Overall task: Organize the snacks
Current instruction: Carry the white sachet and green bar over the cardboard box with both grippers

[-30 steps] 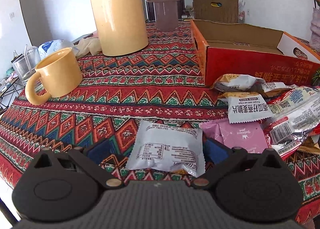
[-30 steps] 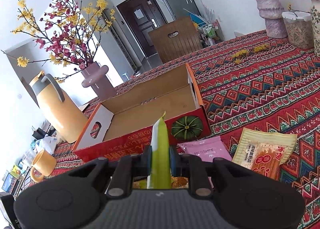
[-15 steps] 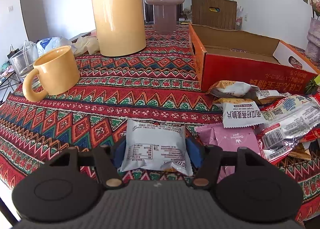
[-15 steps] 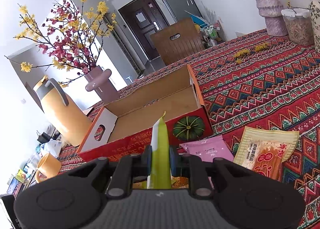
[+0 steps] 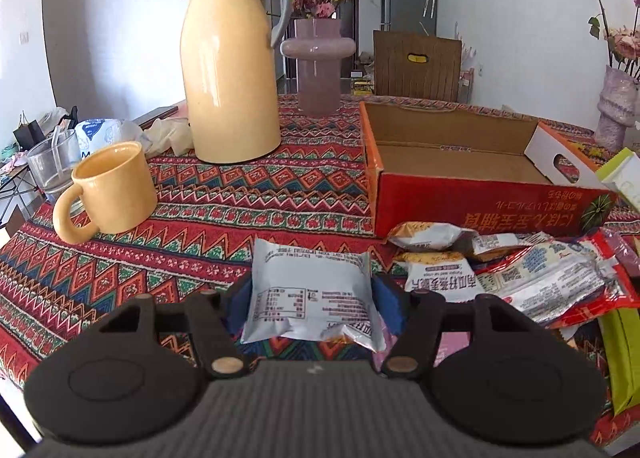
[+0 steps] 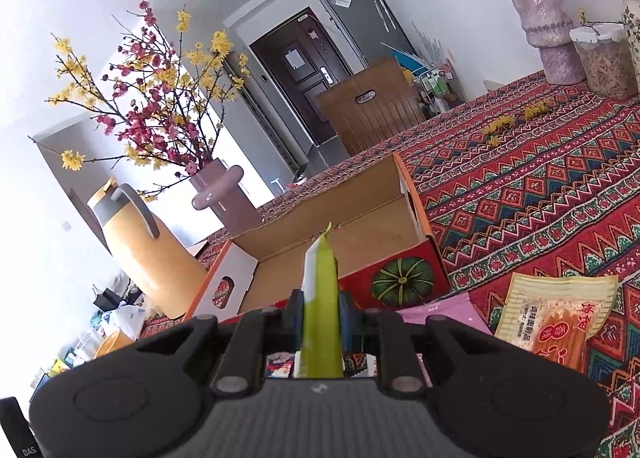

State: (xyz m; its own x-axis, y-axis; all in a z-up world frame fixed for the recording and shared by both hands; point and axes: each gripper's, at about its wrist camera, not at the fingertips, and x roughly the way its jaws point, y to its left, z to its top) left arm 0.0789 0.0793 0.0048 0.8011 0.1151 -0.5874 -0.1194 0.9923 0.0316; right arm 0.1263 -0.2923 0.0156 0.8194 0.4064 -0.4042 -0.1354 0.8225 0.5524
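The table (image 5: 248, 194) carries an open cardboard box (image 5: 460, 162), empty inside. Just before it lies a heap of snack packets (image 5: 532, 278). The left gripper (image 5: 310, 298) has just closed its fingers on a white snack packet (image 5: 310, 294); the right gripper (image 6: 320, 314) clamps a green packet (image 6: 322, 298) upright.

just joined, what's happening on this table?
A person is sorting snacks with handheld tongs. The left tongs have clamped a white snack packet beside the pile of snack packets and seem to have it off the cloth. The right tongs are shut on a green packet, aimed at the open orange box, which looks empty.
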